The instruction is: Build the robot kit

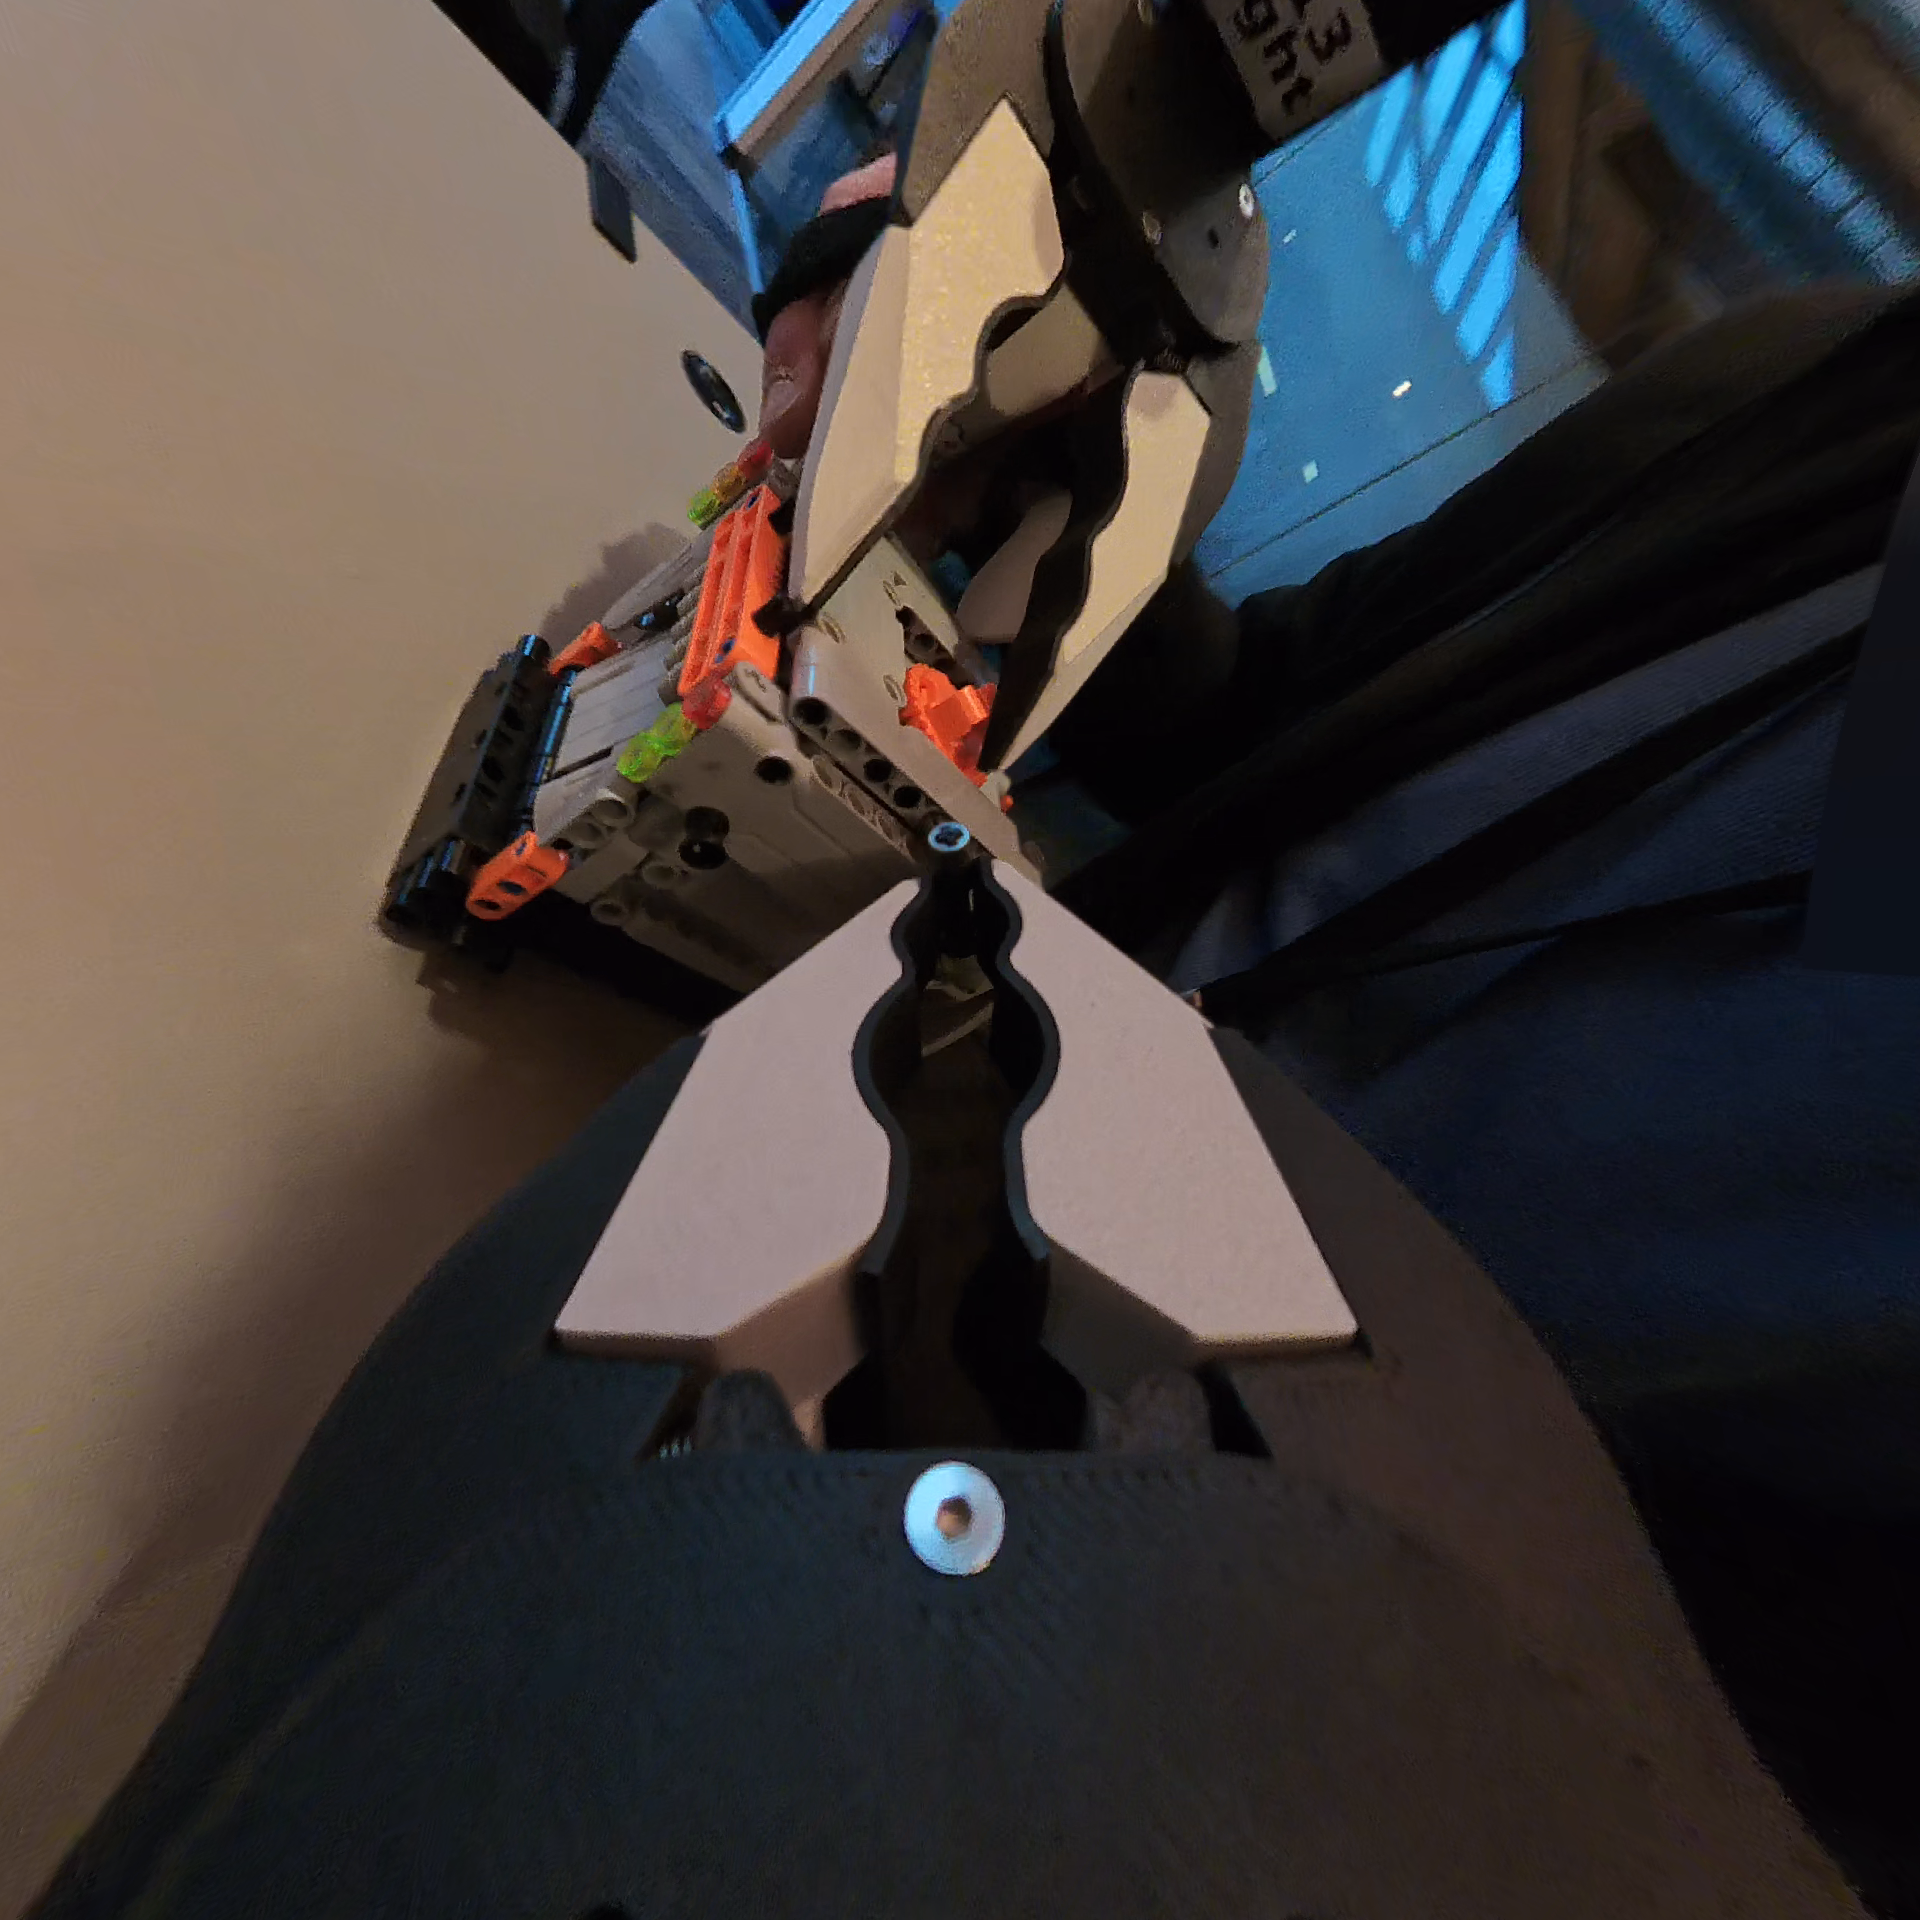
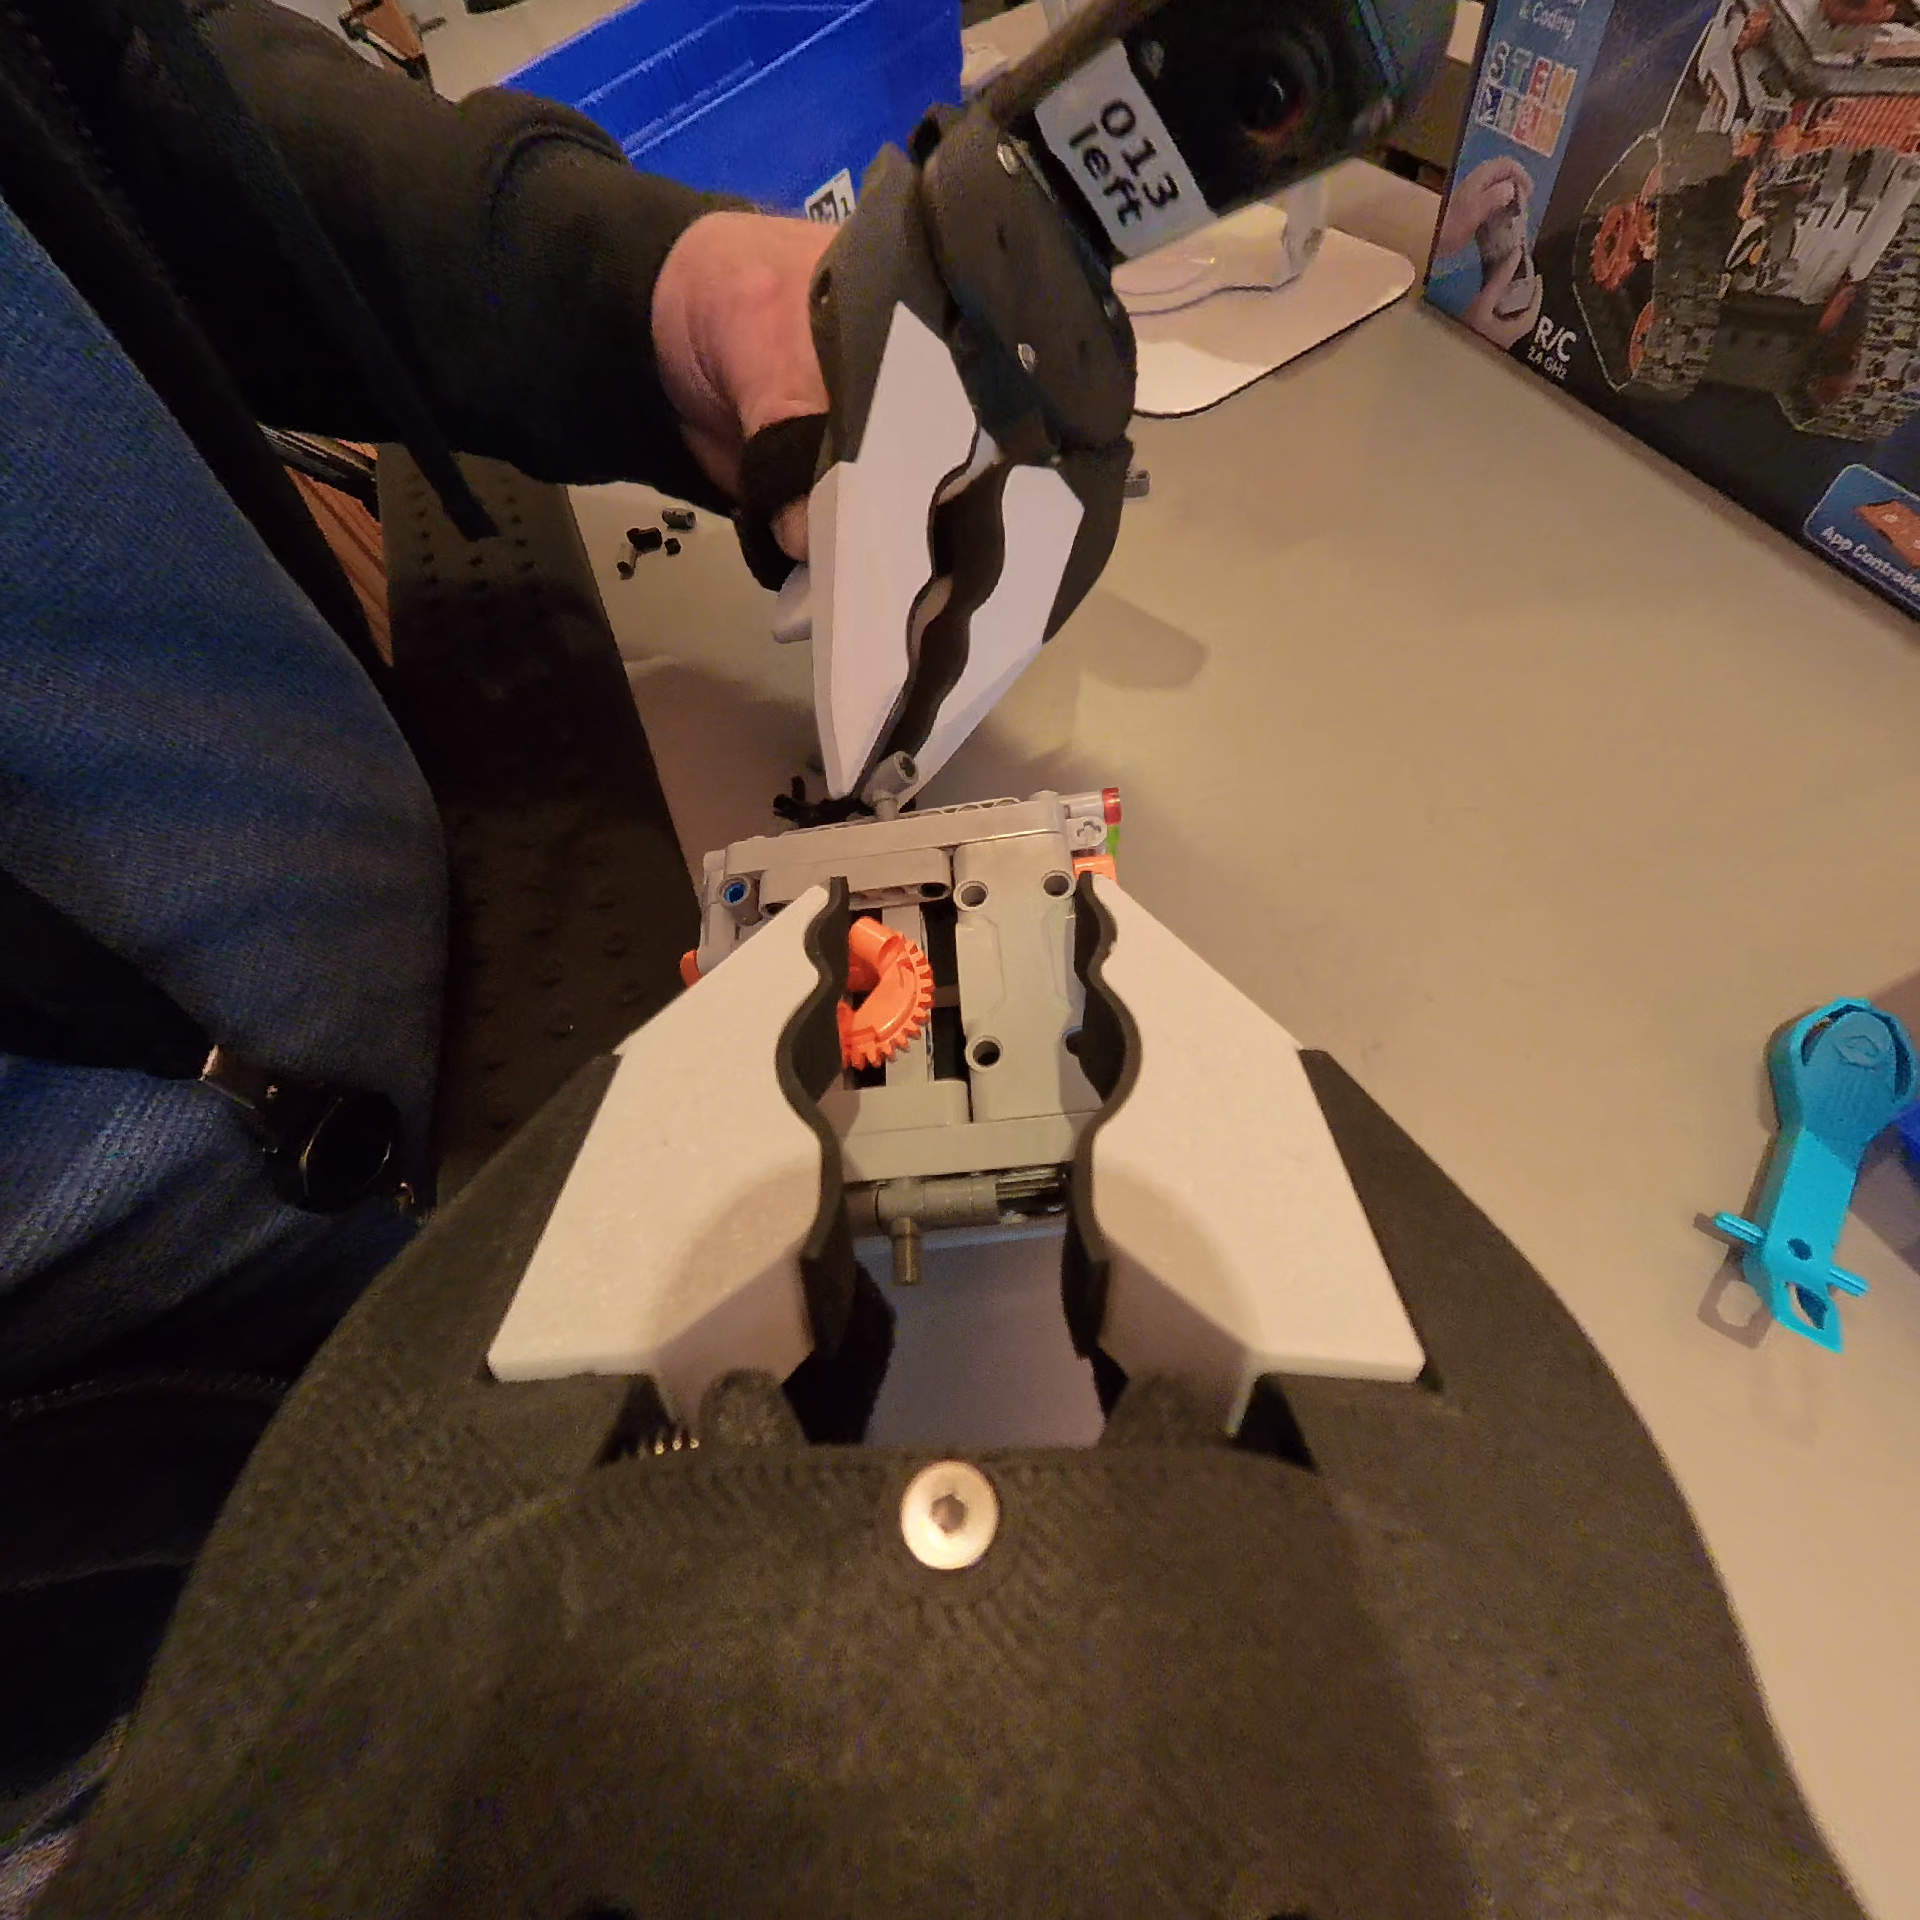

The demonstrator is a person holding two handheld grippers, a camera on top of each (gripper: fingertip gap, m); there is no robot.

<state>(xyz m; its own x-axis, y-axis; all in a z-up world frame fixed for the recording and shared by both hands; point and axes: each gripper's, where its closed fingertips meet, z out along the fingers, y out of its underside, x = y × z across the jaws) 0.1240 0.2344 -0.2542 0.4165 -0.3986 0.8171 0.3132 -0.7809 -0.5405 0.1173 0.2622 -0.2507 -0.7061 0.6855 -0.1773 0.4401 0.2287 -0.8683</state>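
Observation:
A grey and orange brick model (image 2: 1013,977) with an orange gear (image 2: 883,997) rests on the beige table (image 2: 1351,727). My right gripper (image 2: 956,904) is shut on the model, one finger on each side. My left gripper (image 2: 888,774) comes down from above, shut on a small grey pin (image 2: 900,771) held at the model's far top edge. In the left wrist view, my left gripper (image 1: 951,883) pinches the pin (image 1: 949,836) against the model (image 1: 665,727). The right gripper (image 1: 888,686) clamps the model from above.
A light blue plastic tool (image 2: 1818,1143) lies at the right. A printed product box (image 2: 1714,208) stands at the back right beside a white stand base (image 2: 1247,301). A blue bin (image 2: 748,94) is behind. Small black parts (image 2: 649,540) lie near a dark perforated block (image 2: 499,727).

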